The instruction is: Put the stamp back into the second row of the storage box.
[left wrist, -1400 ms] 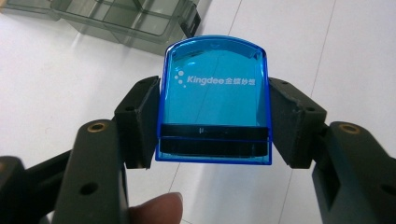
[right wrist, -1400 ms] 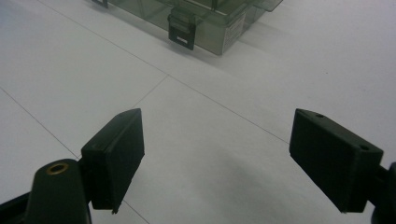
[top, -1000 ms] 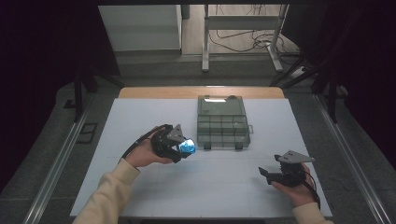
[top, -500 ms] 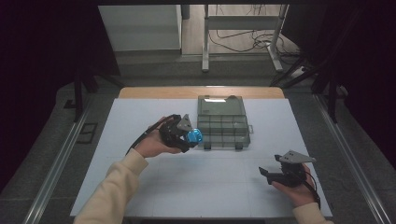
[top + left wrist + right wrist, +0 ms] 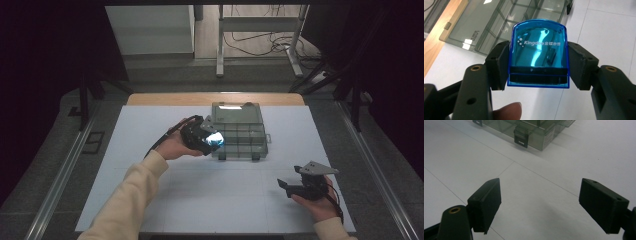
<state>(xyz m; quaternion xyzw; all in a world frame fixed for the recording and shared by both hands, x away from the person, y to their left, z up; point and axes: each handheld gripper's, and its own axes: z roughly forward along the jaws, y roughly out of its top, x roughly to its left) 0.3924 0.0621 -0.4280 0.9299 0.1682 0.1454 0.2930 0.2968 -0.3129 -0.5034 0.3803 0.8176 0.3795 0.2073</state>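
High view: the left gripper (image 5: 209,140) carries a blue stamp (image 5: 216,140) to the closed, smoky clear plastic organizer box (image 5: 239,131); placing it likely needs the lid opened

Left gripper view: jaws clamp the glossy translucent casing's sides

Right gripper view: jaws spread wide, empty, above the matte white table (image 5: 529,195)

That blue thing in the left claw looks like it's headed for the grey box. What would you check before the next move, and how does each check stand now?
1. Grip: left gripper shut on the blue stamp, a jaw on each side: ok.
2. Stamp straight, not tilted between the jaws: ok.
3. Lid of the compartment box open: not ok, it looks closed, latches down in the right gripper view.
4. Right gripper free to help: ok, open and holding nothing.
5. Stamp clear of the box: cannot tell from the high view.
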